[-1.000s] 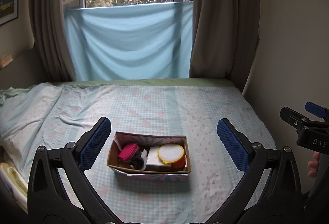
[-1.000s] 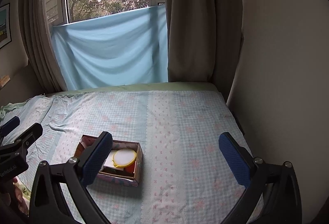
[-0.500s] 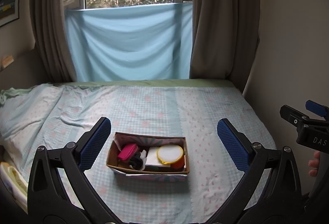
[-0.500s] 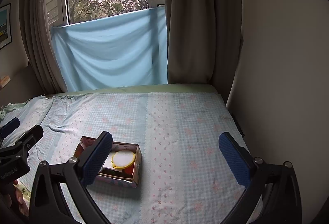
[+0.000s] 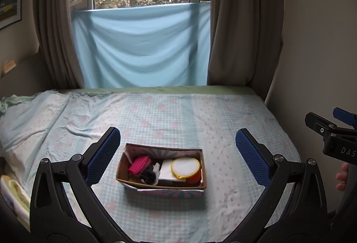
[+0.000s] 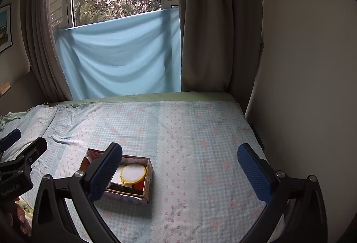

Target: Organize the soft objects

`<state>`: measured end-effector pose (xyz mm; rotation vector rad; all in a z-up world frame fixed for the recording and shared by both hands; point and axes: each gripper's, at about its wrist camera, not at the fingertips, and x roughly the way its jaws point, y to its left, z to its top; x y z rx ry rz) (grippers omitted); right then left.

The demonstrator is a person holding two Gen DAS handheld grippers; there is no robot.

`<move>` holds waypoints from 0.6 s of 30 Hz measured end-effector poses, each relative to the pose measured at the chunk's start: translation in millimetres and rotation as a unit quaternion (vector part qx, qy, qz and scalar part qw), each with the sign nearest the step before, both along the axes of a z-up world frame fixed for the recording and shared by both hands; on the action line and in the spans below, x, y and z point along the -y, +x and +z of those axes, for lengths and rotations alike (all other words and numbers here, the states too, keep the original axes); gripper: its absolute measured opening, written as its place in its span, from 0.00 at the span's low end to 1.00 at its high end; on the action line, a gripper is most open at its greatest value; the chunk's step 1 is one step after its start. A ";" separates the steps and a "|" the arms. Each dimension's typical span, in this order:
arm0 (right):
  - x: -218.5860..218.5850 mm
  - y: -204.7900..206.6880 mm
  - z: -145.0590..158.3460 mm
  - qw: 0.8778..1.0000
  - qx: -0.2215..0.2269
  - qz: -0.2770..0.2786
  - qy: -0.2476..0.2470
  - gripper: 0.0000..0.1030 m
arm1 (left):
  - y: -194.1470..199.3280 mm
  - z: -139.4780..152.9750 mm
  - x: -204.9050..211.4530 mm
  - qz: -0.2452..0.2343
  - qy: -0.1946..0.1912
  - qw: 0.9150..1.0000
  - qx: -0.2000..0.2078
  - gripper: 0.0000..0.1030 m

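The box (image 5: 161, 170) sits on the bed (image 5: 178, 118), and every small thing in view lies inside it. From the left wrist view it lies between the two spread fingers of the left gripper (image 5: 177, 153) and a little beyond their tips, closer to the left-hand finger (image 5: 102, 153). Both fingers stand wide apart with nothing between the pads. The right gripper (image 6: 183, 172) is spread just as wide and holds nothing; the box lies past its left-hand finger (image 6: 104, 174), which hides part of it, so this gripper points at bare bedding more than at the box.

Inside the box, a pink pouch (image 5: 139, 165) leans at the end nearest the left-hand finger, a dark bundle (image 5: 148, 176) lies beside it, then a white folded piece (image 5: 166, 172), and a round yellow-rimmed pad (image 5: 185, 167) sits over something orange (image 5: 193, 178) at the far end. They are packed side by side, which suits a tidy-up.

Gathered things like these fit two stages: soft items already collected into the box, or a full box waiting to be sorted. The bed around it shows no loose items. Both grippers hang back above the near edge of the bed, which gives a clear view of the box.
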<state>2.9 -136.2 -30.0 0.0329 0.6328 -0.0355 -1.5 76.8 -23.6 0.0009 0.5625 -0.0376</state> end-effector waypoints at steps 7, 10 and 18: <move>-0.8 0.9 0.5 1.000 0.000 -0.001 -0.001 1.00 | 1.3 0.3 2.1 -0.004 -0.001 1.000 0.005 1.00; 0.0 2.4 0.5 1.000 -0.001 -0.004 0.000 1.00 | 2.3 0.2 0.8 -0.004 -0.004 1.000 0.006 1.00; -1.9 3.4 -1.4 1.000 -0.003 -0.006 0.000 1.00 | 3.4 0.3 0.1 0.008 0.000 1.000 0.018 1.00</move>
